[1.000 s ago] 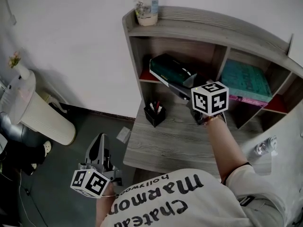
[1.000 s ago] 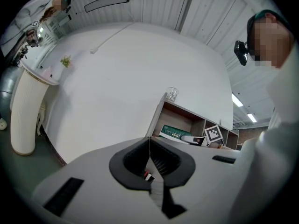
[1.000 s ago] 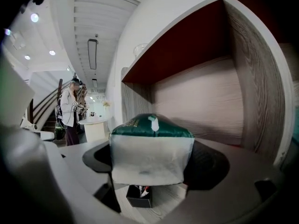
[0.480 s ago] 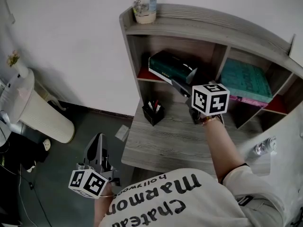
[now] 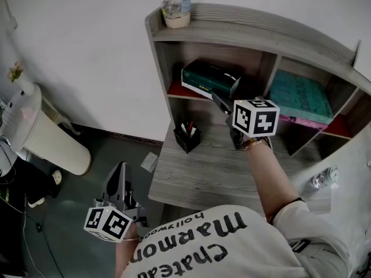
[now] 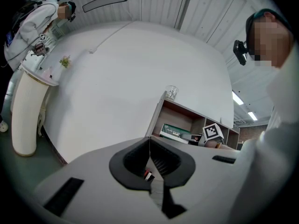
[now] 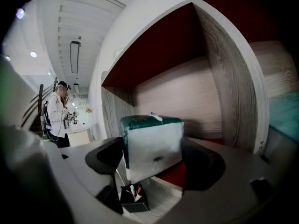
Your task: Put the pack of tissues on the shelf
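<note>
The pack of tissues, dark green with white ends, lies flat in the left compartment of the grey wooden shelf, over its red board. My right gripper reaches in level from the right, one finger along the pack's front side and the other hidden behind it. In the right gripper view the pack's white end fills the gap, both pads against its sides. The jaws have just been closing with the pack between them. My left gripper hangs low at the left over the floor, shut and holding nothing.
A plastic cup stands on the shelf's top. A black pen holder sits on the desk below the compartment. Teal books fill the right compartment. A bottle lies at the desk's right, and a white column stands at the far left.
The pack went from tilted at the compartment's mouth to lying flat, further left and deeper inside. My right gripper followed it up and left. The left gripper stayed put.
</note>
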`<action>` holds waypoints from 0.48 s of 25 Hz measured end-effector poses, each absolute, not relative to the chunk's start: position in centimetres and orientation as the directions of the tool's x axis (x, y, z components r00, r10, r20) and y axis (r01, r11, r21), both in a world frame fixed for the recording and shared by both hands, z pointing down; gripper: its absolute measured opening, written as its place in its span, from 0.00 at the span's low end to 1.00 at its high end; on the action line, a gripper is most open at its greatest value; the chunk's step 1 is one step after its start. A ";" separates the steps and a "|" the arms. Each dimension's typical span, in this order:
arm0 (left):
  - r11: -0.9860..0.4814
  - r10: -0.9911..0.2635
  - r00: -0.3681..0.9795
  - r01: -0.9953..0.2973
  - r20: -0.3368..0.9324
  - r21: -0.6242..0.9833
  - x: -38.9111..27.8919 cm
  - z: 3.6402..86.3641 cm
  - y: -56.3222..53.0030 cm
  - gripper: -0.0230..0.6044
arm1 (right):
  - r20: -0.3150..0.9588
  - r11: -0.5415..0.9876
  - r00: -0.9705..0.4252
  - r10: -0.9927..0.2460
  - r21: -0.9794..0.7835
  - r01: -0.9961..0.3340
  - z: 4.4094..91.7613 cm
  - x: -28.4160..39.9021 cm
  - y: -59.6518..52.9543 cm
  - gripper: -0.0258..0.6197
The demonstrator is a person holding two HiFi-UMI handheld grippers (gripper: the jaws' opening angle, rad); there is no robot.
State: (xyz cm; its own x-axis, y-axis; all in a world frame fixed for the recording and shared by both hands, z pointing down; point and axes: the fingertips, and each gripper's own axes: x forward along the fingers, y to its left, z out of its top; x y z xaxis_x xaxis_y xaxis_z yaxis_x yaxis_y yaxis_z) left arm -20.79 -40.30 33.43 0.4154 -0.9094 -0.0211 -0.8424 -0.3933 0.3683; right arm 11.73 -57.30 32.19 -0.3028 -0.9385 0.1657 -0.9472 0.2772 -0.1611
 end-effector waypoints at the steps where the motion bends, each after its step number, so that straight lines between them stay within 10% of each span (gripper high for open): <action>1: -0.392 -0.910 0.414 -0.843 -0.021 0.369 -20.8 33.4 -40.3 0.07 | 0.169 0.273 -0.299 -0.939 -0.158 -0.949 32.1 11.6 -57.4 0.66; 12: -0.384 -0.914 0.404 -0.844 -0.028 0.374 -21.5 33.5 -40.0 0.07 | 0.197 0.234 -0.257 -0.946 -0.133 -0.963 31.8 11.5 -57.9 0.62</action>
